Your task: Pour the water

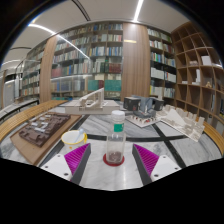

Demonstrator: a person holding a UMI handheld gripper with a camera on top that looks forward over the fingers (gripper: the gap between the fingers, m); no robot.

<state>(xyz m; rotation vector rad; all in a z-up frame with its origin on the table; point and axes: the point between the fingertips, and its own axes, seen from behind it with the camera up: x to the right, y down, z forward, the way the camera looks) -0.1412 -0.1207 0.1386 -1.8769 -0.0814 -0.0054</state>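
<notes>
A clear plastic bottle (117, 138) with a pale green cap stands upright on a round red coaster (113, 159) on the white table (95, 172). My gripper (112, 158) is open, with its magenta pads (75, 155) on either side of the bottle's base. The bottle stands between the fingers with a gap at each side. A shallow white bowl (73, 137) sits on the table to the left, just beyond the left finger.
A brown tray with small items (42, 131) lies at the left. Architectural models (141, 110) and boxes (186, 122) stand further back on the table. Tall bookshelves (95, 60) fill the room behind.
</notes>
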